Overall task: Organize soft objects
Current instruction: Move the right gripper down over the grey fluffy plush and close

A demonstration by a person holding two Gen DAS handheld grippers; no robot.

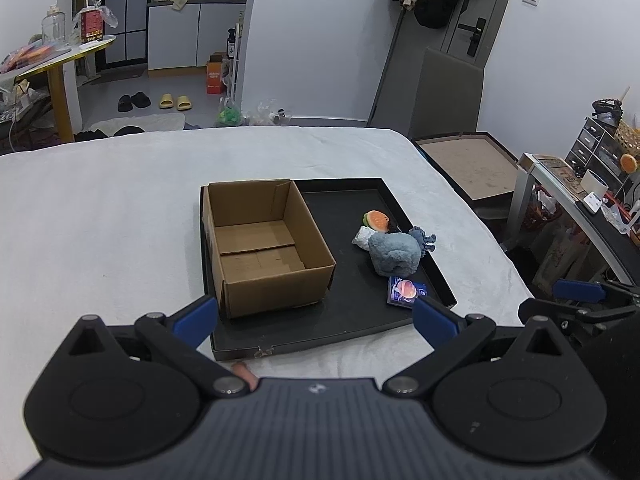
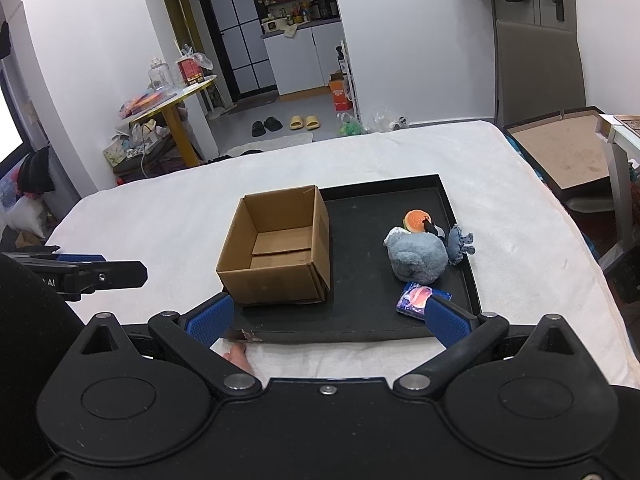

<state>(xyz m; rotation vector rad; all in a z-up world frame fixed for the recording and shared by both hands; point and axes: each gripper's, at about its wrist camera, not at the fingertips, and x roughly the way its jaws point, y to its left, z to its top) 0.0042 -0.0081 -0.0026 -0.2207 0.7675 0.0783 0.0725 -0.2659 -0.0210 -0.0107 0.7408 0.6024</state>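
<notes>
A black tray [image 1: 352, 320] [image 2: 360, 320] lies on the white bed and holds an empty cardboard box [image 1: 264, 248] [image 2: 280, 248] on its left half. On its right half sit a grey plush [image 1: 394, 254] [image 2: 418, 258], a small burger toy [image 1: 376, 220] [image 2: 416, 220], a blue octopus toy [image 1: 424, 238] [image 2: 458, 244] and a blue packet [image 1: 406, 290] [image 2: 418, 298]. My left gripper [image 1: 316, 318] hovers open at the tray's near edge, holding nothing. My right gripper [image 2: 328, 316] is also open and empty, just before the tray.
The white bed [image 1: 100, 220] [image 2: 160, 216] spreads wide to the left of the tray. A flat brown board [image 1: 472, 164] and a cluttered desk [image 1: 580, 184] stand off the bed's right side. The other gripper shows at each view's edge.
</notes>
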